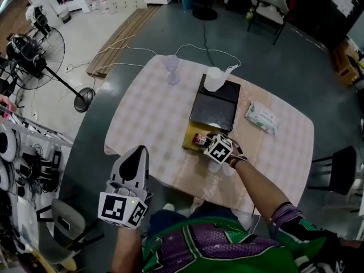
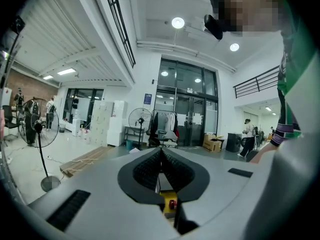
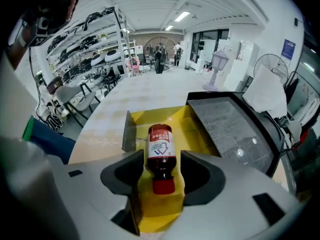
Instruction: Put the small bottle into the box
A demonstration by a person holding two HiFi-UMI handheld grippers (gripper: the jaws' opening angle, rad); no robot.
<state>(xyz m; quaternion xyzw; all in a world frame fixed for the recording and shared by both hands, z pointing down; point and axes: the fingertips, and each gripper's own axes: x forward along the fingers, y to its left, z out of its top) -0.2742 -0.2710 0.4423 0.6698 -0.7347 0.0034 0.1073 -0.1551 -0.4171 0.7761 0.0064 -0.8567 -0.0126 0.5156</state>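
A small bottle (image 3: pixel 160 149) of dark red liquid, with a red cap and a white label, lies inside the yellow box (image 3: pixel 197 134), cap towards the camera. My right gripper (image 3: pixel 160 159) straddles its neck with the jaws apart and a thin gap showing on each side. In the head view the right gripper (image 1: pixel 209 141) hovers at the box (image 1: pixel 190 139), the bottle (image 1: pixel 199 139) just ahead of it. The box's black lid (image 1: pixel 215 104) lies open behind. My left gripper (image 1: pixel 136 154) hangs off the table's near edge, shut and empty (image 2: pixel 161 151).
A checked table (image 1: pixel 153 124) carries a white jug (image 1: pixel 213 78) on the lid, a clear stemmed glass (image 1: pixel 171 68) and a wipes packet (image 1: pixel 261 118). A standing fan (image 1: pixel 34 56) is far left, a black chair (image 1: pixel 335 169) at the right, and cables run across the floor behind.
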